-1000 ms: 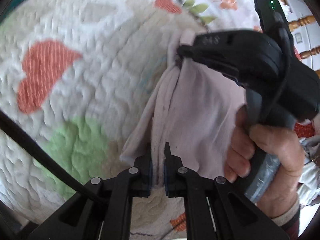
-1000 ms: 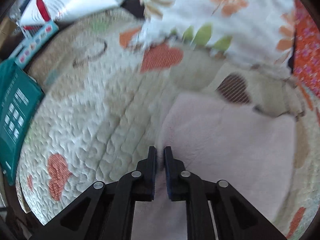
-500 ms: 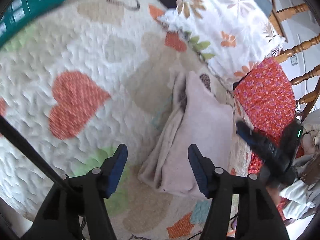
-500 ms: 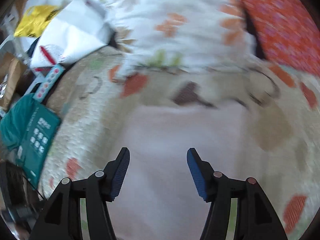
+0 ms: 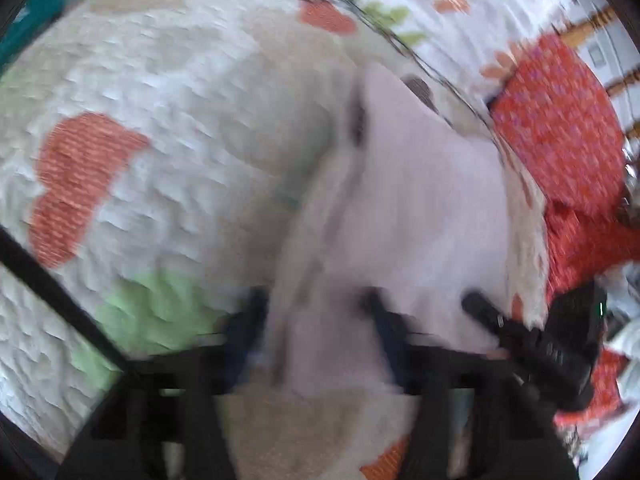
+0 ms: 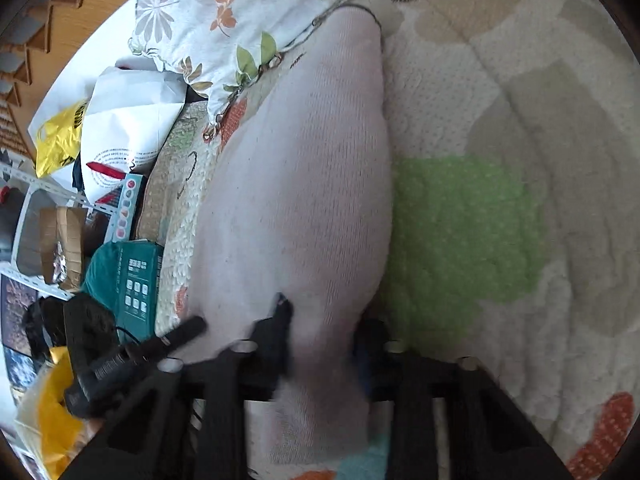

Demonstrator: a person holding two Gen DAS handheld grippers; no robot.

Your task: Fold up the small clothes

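Observation:
A pale pink folded garment lies on the white quilt with heart patches. My left gripper is open, its blurred fingers either side of the garment's near end. The right gripper's body shows at the lower right of the left wrist view. In the right wrist view the garment runs away from me. My right gripper is open and straddles its near end. The left gripper shows at the lower left of this view.
A floral pillow lies at the head of the quilt, a red patterned cloth beside it. Off the quilt's side are a teal box, white bags and a yellow bag.
Both grippers went from shut on the garment to open, letting it drop flat. They have since moved down to its near end. The left view is motion-blurred.

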